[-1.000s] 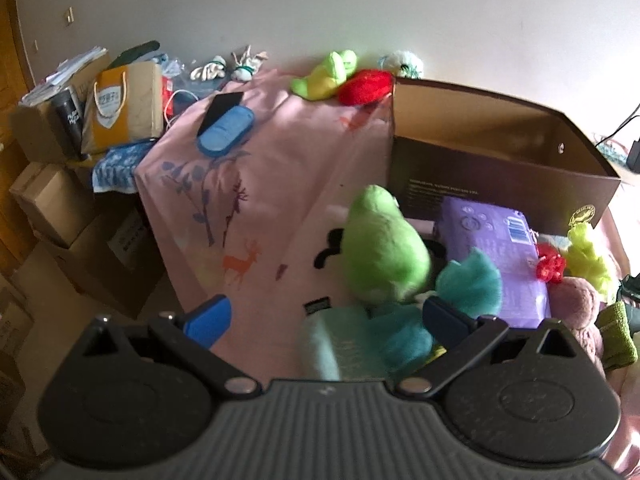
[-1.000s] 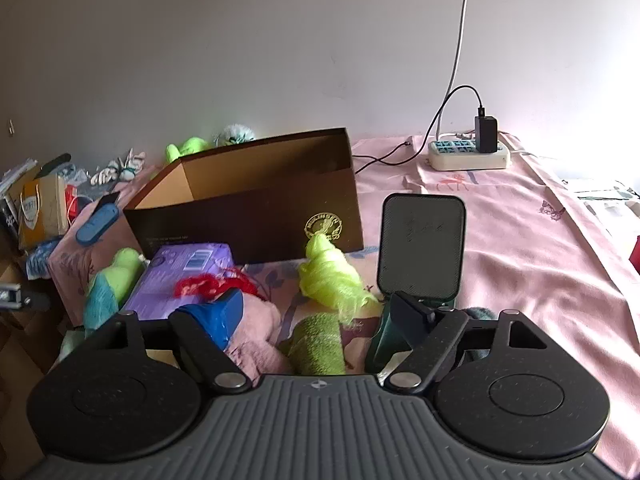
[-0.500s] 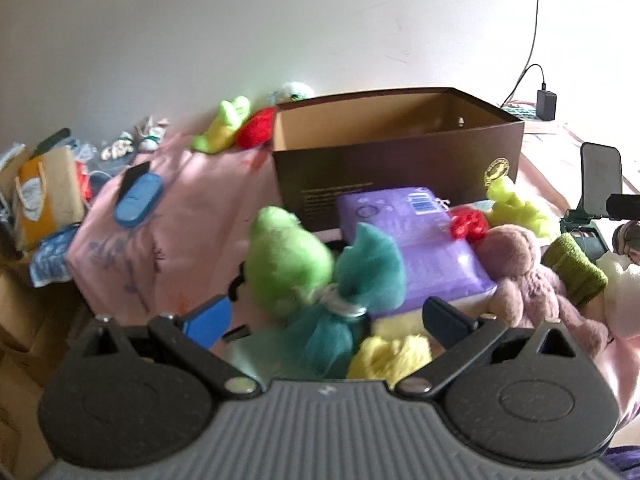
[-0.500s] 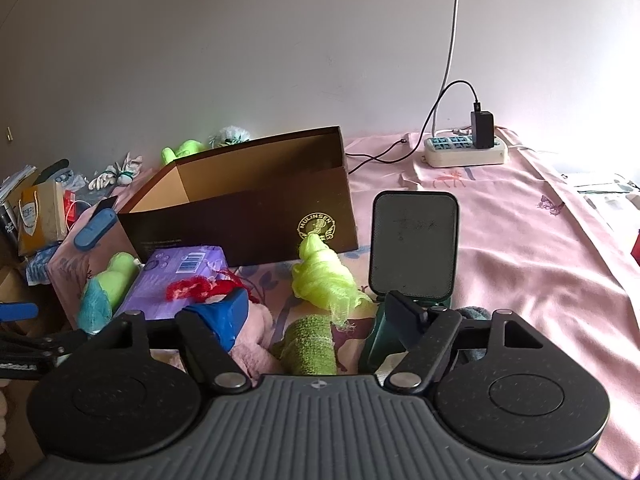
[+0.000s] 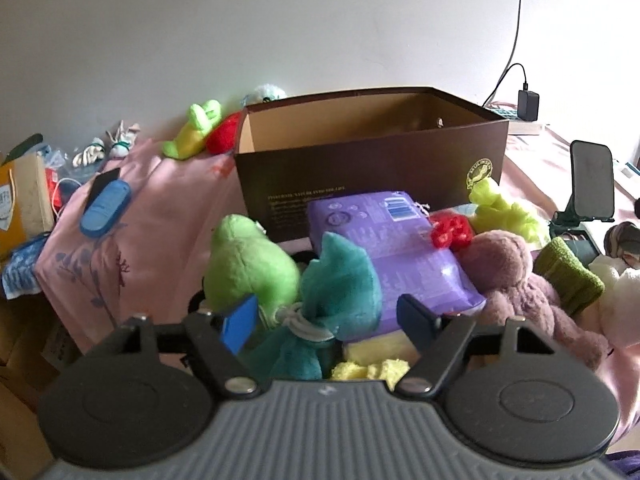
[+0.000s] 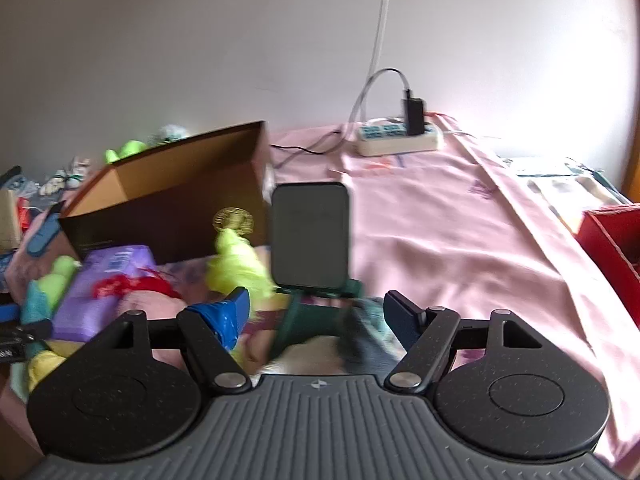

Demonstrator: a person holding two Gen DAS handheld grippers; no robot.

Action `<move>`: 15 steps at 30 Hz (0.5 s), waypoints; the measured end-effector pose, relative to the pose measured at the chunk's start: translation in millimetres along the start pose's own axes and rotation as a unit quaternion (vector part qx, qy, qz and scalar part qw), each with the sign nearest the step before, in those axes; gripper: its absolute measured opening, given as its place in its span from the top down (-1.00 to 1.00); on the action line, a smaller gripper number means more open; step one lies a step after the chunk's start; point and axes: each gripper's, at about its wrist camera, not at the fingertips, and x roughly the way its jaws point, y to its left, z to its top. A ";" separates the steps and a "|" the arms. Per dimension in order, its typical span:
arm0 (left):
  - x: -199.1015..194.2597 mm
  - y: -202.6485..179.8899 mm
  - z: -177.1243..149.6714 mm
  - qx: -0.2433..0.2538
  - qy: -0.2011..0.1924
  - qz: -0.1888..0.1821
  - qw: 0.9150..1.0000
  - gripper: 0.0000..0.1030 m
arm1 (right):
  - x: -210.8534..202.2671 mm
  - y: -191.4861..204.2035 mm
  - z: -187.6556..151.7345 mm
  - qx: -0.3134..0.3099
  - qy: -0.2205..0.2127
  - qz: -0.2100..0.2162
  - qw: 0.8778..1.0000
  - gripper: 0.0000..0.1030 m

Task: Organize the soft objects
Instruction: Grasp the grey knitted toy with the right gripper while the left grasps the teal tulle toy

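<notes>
Your left gripper [image 5: 330, 318], jaws just narrowing, straddles the teal plush [image 5: 340, 288]. The box [image 5: 372, 184] lies at 12 o'clock. Your right gripper [image 6: 316, 312] gapes empty.

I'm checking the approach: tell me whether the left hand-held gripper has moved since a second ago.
Yes. The left hand-held gripper has swung right and closed in on the teal plush; the brown box has shifted from right to centre, jaws narrowing.

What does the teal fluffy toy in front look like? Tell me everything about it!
The teal fluffy toy looks like soft plush, pinched in the middle by a pale band, so it flares out above and below like a bow. It lies in the pile between the left tongs' open fingers, which have just been closing. It leans against the green plush, overlaps the purple packet, and has yellow fluff beside it.
</notes>
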 end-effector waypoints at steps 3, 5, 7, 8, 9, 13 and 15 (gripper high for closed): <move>3.0 1.5 -0.2 -0.004 0.003 -0.003 1.000 -0.35 | -1.4 -15.5 -0.3 0.017 0.013 -0.008 1.000 -0.14; 5.7 3.3 0.2 -0.009 0.009 -0.009 1.000 -0.09 | -1.1 -27.1 -1.3 0.043 0.023 0.001 0.999 -0.12; 7.6 4.6 0.5 -0.016 0.009 -0.009 1.000 0.04 | 1.2 -31.7 -3.1 0.055 0.029 0.005 0.998 -0.10; 8.2 5.2 0.6 -0.020 0.007 -0.007 1.000 0.16 | 3.5 -31.8 -4.3 0.056 0.031 0.003 0.998 -0.09; 8.9 5.3 0.9 -0.022 0.007 -0.003 1.000 0.22 | 6.3 -30.0 -5.2 0.056 0.033 0.004 0.998 -0.08; 5.1 3.7 3.0 -0.020 -0.009 0.005 1.000 0.54 | 24.1 -28.0 -10.6 0.062 0.048 0.006 0.997 0.00; 2.9 3.5 4.7 -0.020 -0.012 0.008 1.000 0.63 | 32.2 -29.2 -12.2 0.072 0.049 0.002 0.996 0.06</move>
